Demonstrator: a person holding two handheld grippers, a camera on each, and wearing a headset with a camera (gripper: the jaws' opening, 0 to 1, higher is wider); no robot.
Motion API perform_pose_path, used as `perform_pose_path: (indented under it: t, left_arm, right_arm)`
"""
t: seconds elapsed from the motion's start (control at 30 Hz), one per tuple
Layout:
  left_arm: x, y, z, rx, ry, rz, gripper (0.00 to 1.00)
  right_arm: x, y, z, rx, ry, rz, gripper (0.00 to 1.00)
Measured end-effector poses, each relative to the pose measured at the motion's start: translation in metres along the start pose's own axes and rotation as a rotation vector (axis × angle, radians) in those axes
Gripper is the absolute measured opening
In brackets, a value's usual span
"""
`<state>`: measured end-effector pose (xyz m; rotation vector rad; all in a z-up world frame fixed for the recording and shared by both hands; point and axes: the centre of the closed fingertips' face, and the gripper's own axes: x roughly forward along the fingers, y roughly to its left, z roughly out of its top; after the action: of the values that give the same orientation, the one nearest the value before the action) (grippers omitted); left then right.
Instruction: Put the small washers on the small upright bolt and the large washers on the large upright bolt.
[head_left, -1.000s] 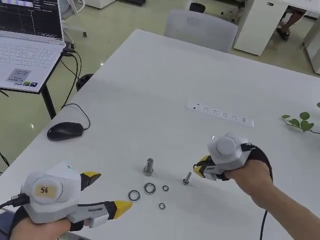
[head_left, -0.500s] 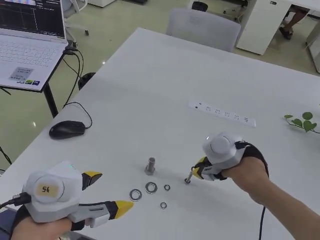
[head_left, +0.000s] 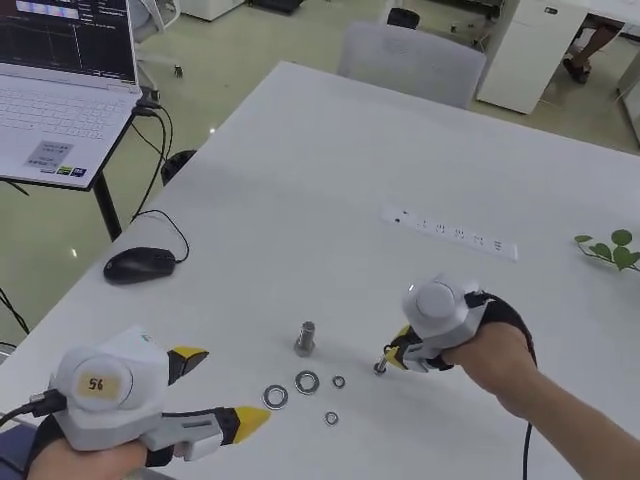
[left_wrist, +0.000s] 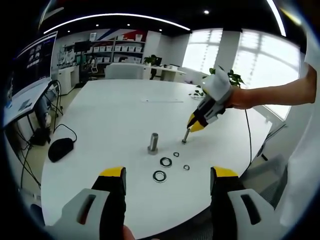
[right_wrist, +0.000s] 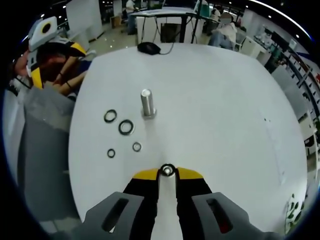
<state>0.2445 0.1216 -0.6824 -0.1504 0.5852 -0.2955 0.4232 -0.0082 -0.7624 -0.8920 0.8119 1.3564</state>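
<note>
Right gripper (right_wrist: 167, 174) clamped on the small bolt (left_wrist: 184, 137).
Left gripper (head_left: 222, 385) gapes wide; four washers (head_left: 307, 381) lie at 6 o'clock of the big bolt (head_left: 305, 338).

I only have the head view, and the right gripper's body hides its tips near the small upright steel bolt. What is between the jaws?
Observer: In the right gripper view the right gripper has its jaws nearly together on a small metal ring between the yellow tips; it looks like a small washer.
Operator: Is it over the bolt or off to one side?
Observer: The left gripper view shows it side-on: the tips sit at the top of the small upright steel bolt on the white table. Whether the ring is on it yet, I cannot tell.
</note>
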Motion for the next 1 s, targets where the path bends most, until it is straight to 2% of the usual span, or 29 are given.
perform_pose_path:
  t: [0.17, 0.5, 1.0]
  left_arm:
    - [0.000, 0.000, 0.000, 0.001, 0.001, 0.001, 0.68]
    - [0.000, 0.000, -0.001, 0.000, 0.004, 0.002, 0.68]
    - [-0.004, 0.003, -0.005, -0.004, 0.011, 0.011, 0.68]
  right_arm:
    - [0.003, 0.001, -0.004, -0.010, 0.020, 0.003, 0.13]
    - [0.006, 0.000, -0.004, -0.013, 0.027, 0.003, 0.13]
    - [0.026, 0.002, -0.016, 0.010, 0.053, 0.002, 0.13]
